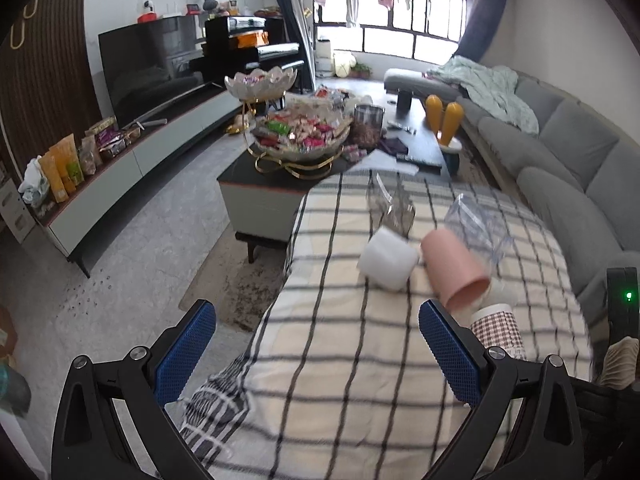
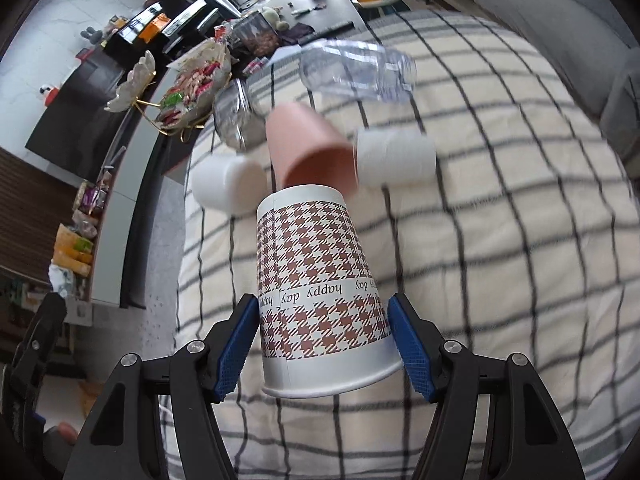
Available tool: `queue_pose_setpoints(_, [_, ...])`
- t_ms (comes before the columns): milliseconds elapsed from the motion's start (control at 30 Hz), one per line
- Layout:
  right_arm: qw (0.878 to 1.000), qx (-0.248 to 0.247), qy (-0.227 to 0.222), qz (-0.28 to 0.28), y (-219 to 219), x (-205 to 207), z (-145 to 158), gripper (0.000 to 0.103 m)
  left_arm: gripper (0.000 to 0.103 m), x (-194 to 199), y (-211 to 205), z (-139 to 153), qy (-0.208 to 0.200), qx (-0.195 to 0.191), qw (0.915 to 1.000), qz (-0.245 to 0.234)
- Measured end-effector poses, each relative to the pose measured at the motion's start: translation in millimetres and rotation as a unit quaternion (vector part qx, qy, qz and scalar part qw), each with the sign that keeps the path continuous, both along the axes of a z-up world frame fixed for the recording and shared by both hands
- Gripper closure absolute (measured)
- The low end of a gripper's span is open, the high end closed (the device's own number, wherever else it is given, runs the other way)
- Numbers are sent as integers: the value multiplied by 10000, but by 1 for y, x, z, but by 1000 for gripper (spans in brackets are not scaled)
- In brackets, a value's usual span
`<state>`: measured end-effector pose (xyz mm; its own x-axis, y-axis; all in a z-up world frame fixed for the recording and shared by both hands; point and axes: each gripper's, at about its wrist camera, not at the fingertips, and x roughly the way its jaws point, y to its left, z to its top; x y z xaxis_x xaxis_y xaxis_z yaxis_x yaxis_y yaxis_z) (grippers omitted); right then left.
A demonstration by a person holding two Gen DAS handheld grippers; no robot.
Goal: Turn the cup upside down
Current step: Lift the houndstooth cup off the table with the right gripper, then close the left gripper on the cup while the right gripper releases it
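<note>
The houndstooth paper cup (image 2: 320, 288) sits between the blue pads of the right gripper (image 2: 324, 344), rim toward the camera and base pointing away, above the checked cloth (image 2: 500, 280). The pads bracket its lower band; firm contact on the right pad cannot be confirmed. Judged step: inversion in progress. Next move: lower the rim flat onto the cloth, then release. The left gripper (image 1: 316, 356) is wide and empty. A pink cup (image 2: 308, 144) lies just beyond.

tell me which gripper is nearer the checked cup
Right. The right gripper has its jaws on either side of the checked cup; the left gripper sits open to the cup's left, apart from it.
</note>
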<state>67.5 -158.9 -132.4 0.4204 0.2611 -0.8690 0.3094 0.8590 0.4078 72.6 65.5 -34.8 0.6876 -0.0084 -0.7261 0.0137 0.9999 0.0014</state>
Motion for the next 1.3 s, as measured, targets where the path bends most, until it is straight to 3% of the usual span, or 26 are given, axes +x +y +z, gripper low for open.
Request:
queue_pose_setpoints(433, [9995, -232, 224, -55, 31, -14, -35, 36, 0, -14, 13, -56, 820, -36, 9958, -408])
queue_pose_setpoints(633, [9993, -232, 304, -19, 34, -14, -40, 36, 0, -13, 15, -61, 946, -35, 9947, -409])
queue_pose_setpoints(700, [9993, -187, 321, -42, 31, -16, -38, 30, 0, -12, 15, -60, 966, -35, 9945, -414])
queue_pose_setpoints(1000, [9997, -30, -67, -227, 7, -30, -2, 25, 0, -10, 1, -43, 1075, -150, 9929, -483])
queue_pose_setpoints(1133, [9979, -349, -350, -421, -18, -39, 27, 25, 0, -5, -20, -38, 1291, -166, 9896, -611])
queue_pose_setpoints(1200, [9956, -593, -451, -575, -33, -46, 42, 22, 0, -1, -37, -39, 1469, -170, 9860, -767])
queue_pose_setpoints(1300, [9909, -932, -553, -802, -55, -55, 61, 15, 0, 8, -66, -43, 1955, -387, 9734, -1131])
